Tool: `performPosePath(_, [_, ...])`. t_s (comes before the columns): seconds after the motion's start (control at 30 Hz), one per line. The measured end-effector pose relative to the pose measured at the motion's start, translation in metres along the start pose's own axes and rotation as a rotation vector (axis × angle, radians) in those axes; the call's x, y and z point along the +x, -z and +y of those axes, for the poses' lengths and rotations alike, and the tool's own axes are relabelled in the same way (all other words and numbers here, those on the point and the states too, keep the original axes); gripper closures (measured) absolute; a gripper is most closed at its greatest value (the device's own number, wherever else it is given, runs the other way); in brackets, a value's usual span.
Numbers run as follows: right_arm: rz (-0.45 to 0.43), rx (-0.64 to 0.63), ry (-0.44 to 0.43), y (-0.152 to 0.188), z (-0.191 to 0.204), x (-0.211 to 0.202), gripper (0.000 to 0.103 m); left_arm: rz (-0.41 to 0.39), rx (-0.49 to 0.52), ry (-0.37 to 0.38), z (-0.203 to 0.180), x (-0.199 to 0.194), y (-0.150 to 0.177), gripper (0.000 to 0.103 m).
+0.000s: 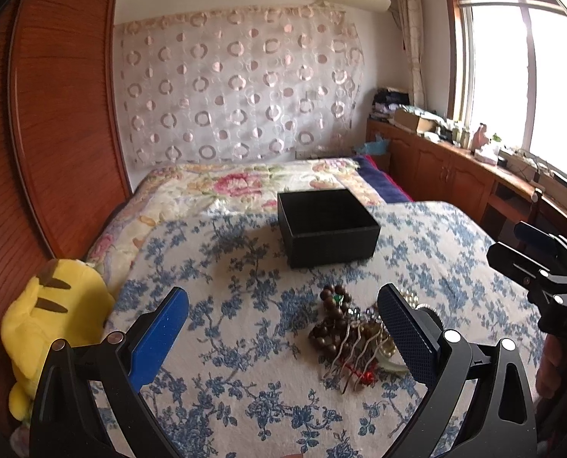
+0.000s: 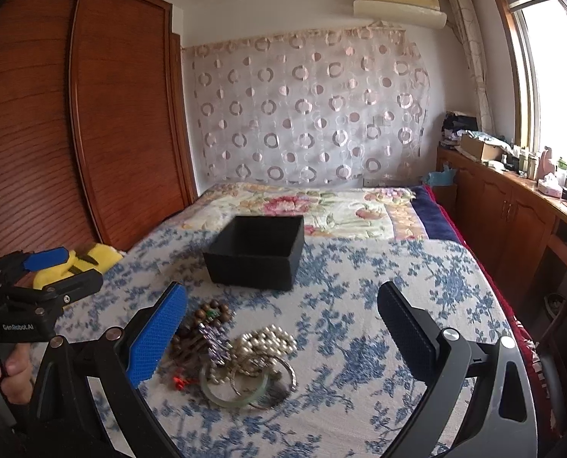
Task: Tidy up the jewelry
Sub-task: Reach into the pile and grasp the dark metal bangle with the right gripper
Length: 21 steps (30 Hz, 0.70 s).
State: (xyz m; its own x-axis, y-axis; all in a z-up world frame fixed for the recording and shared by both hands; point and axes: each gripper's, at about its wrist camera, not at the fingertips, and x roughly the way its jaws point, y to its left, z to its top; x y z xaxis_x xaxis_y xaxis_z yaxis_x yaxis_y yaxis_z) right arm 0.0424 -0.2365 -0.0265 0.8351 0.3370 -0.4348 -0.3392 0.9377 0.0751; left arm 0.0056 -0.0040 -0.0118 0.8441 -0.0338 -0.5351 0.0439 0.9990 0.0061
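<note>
A pile of jewelry (image 1: 344, 332) lies on the blue-flowered bedspread (image 1: 245, 343). It holds brown wooden beads (image 2: 207, 313), a pearl string (image 2: 266, 339), a pale green bangle (image 2: 234, 391), metal rings and a wavy hair comb (image 1: 346, 347). An open black box (image 1: 327, 227) stands farther up the bed, apart from the pile. My left gripper (image 1: 283, 294) hovers open just before the pile, which lies near its right finger. My right gripper (image 2: 281, 290) is open too, with the pile by its blue left finger (image 2: 157, 337). Neither holds anything.
A yellow plush toy (image 1: 50, 324) lies at the bed's left edge against a wooden wardrobe (image 1: 54, 114). Wooden cabinets (image 1: 447, 168) with clutter run under the window on the right. A flowered quilt (image 2: 302, 206) covers the far bed. A hand (image 2: 5, 374) grips the left handle.
</note>
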Motion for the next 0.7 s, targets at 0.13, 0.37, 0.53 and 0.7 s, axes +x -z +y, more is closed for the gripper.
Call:
performPosePath(0.13, [0.052,-0.005,-0.018,0.013,-0.011,0.012,0.018,0.039,0.011,0.021,-0.002,0.014,0.008,0.007])
performPosePath(0.37, [0.168,-0.036,-0.067,0.032,-0.021,0.035,0.041,0.099,0.039,0.059,-0.006,0.034,0.019,0.007])
performPosePath(0.53, [0.284,-0.061,-0.103,0.048,-0.026,0.059,0.051,0.142,0.056,0.08,-0.008,0.046,0.027,0.007])
performPosePath(0.7, [0.36,-0.059,-0.149,0.058,-0.026,0.073,0.064,0.184,0.064,0.098,-0.01,0.057,0.034,0.007])
